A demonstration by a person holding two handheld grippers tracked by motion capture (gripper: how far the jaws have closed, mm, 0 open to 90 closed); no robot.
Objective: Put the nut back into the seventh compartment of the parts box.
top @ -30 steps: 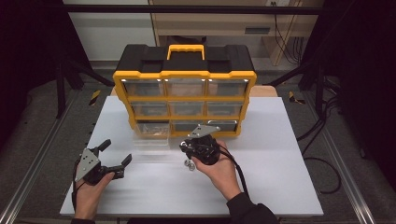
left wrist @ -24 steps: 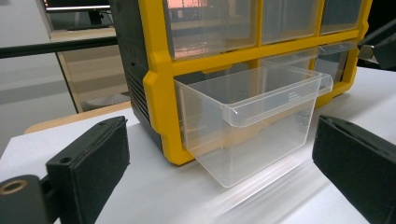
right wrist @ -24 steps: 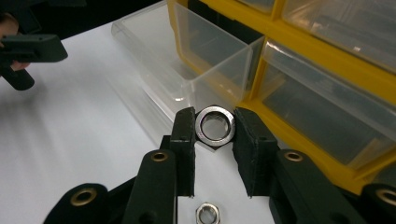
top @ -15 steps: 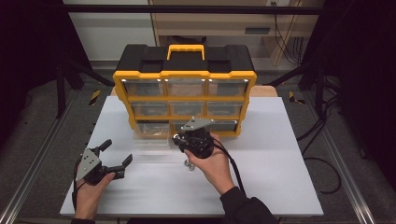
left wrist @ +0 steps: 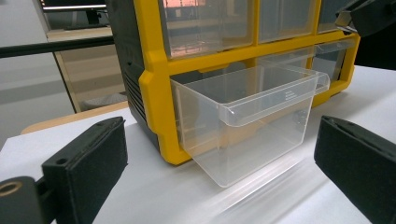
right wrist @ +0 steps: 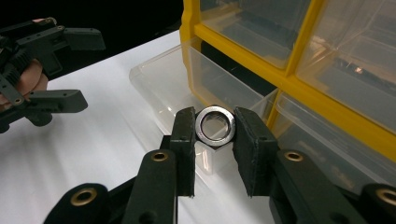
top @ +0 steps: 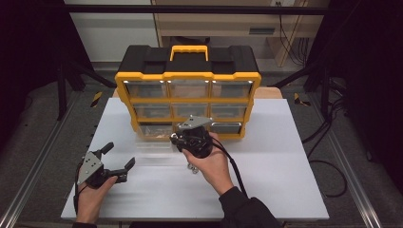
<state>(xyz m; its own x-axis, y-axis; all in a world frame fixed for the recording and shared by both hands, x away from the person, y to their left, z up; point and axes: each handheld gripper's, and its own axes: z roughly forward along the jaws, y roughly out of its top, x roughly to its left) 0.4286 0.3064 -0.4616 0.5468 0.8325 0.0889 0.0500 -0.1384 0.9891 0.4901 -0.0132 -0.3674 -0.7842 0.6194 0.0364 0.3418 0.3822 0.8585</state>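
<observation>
On the white table (top: 285, 156) stands a yellow organizer (top: 187, 90) with its lower-left clear drawer (left wrist: 252, 116) pulled out. We note that over the last second the right gripper (right wrist: 215, 128) has carried its pinched steel nut (right wrist: 215, 125) forward, nearly above the drawer; release looks imminent. The left gripper (top: 116, 156) waits spread, holding nothing.
</observation>
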